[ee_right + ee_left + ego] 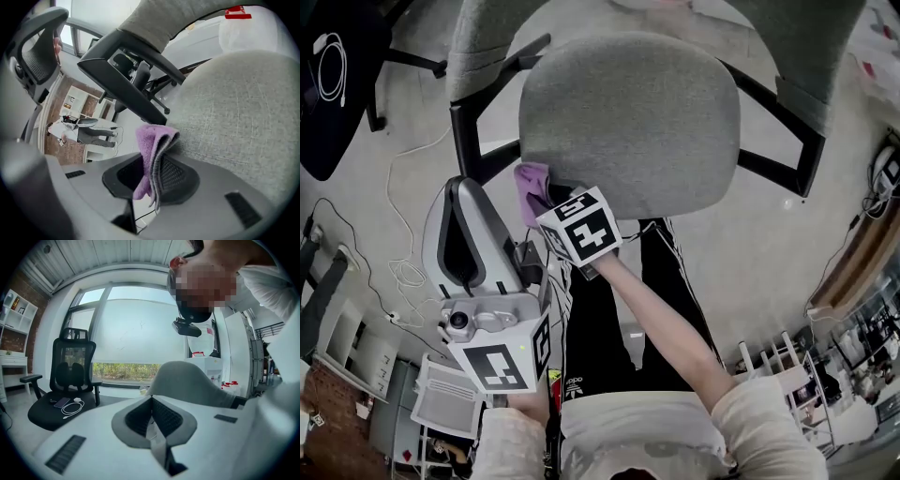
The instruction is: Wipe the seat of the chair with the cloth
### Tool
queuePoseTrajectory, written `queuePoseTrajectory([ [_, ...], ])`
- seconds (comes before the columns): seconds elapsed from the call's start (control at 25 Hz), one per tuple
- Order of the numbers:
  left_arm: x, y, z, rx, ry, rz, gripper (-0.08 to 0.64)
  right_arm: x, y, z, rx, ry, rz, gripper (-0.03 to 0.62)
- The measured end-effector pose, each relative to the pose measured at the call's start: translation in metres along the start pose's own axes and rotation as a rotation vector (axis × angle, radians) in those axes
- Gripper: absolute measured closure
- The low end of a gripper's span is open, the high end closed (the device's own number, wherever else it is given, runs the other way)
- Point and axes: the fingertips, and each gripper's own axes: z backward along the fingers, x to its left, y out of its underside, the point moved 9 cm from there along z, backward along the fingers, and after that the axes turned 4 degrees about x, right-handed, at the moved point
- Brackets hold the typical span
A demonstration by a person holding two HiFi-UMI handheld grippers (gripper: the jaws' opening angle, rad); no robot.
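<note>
The grey fabric chair seat [628,122] fills the middle of the head view, with black armrests on both sides. My right gripper [546,199] is at the seat's near left edge, shut on a purple cloth [532,187]. In the right gripper view the folded purple cloth [152,157] sticks out between the jaws and touches the edge of the grey seat [239,108]. My left gripper [469,234] is held low at the left, away from the seat, pointing upward. In the left gripper view its jaws are closed together with nothing between them.
The chair's black left armrest [492,98] and right armrest [783,131] flank the seat. A second black office chair [65,380] with a phone and a cable on it stands at the left. Cables lie on the floor [403,187]. The person's legs [619,328] are just below the seat.
</note>
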Motion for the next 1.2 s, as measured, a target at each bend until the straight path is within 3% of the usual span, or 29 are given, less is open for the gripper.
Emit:
queuePoseTrajectory([
  [0.28, -0.001, 0.004, -0.003, 0.014, 0.011, -0.009, 0.548, -0.01, 0.006, 0.003, 0.002, 0.09, 0.064, 0.5],
  [0.76, -0.03, 0.001, -0.011, 0.002, 0.059, -0.009, 0.548, -0.066, 0.029, 0.064, -0.006, 0.178, -0.01, 0.5],
  [1.2, -0.057, 0.0, -0.018, 0.007, 0.097, -0.023, 0.548, -0.134, 0.061, 0.147, -0.003, 0.351, -0.034, 0.5],
])
